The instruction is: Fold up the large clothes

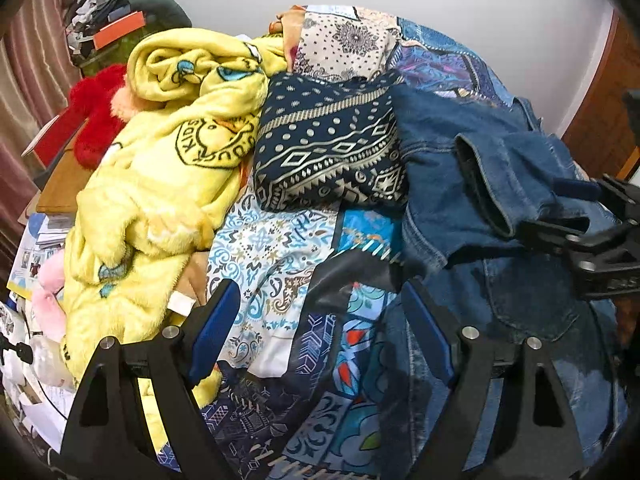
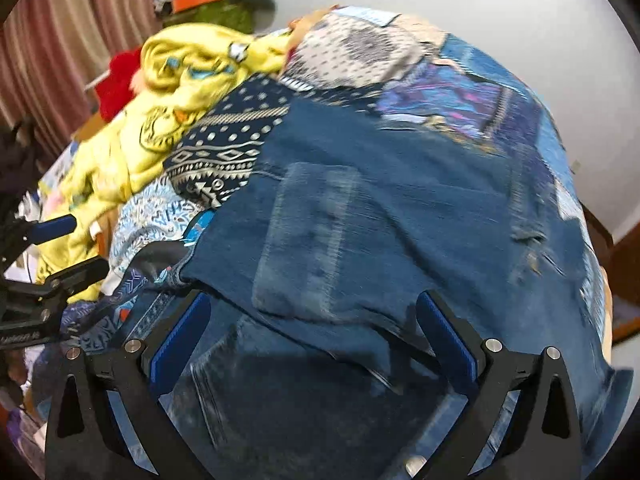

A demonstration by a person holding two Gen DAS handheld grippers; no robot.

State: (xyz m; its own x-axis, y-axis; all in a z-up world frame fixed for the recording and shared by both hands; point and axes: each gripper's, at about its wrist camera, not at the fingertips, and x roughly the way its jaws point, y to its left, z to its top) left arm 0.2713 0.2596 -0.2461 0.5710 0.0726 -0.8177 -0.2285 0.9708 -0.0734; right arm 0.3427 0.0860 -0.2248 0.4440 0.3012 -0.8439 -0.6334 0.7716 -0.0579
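A: Left wrist view first. How does the left gripper (image 1: 320,316) stand?

B: Its two fingers with blue pads (image 1: 214,328) are spread wide and nothing is between them. It hangs over the patterned bedsheet (image 1: 276,280), pointing forward and a little down toward the pile.

A: And the right gripper (image 2: 312,336)?

B: Also wide open, holding nothing. It points down over the jeans (image 2: 380,208), very near the cloth; I cannot tell if the pads touch it. In the left view the right gripper (image 1: 560,216) comes in from the right side, close to the cuff of a jeans leg that lies folded over.

A: Where are the jeans exactly?

B: They lie spread on the bed, on the right part, partly folded over themselves, a back pocket facing up. The right picture is blurred.

A: What is around them?

B: Just beside them, touching their left edge, is a folded dark blue cloth with pale pattern (image 1: 332,144). Further left lies a crumpled yellow blanket (image 1: 168,168), and behind it something red and fluffy (image 1: 96,112). A curtain (image 1: 24,92) hangs at the far left.
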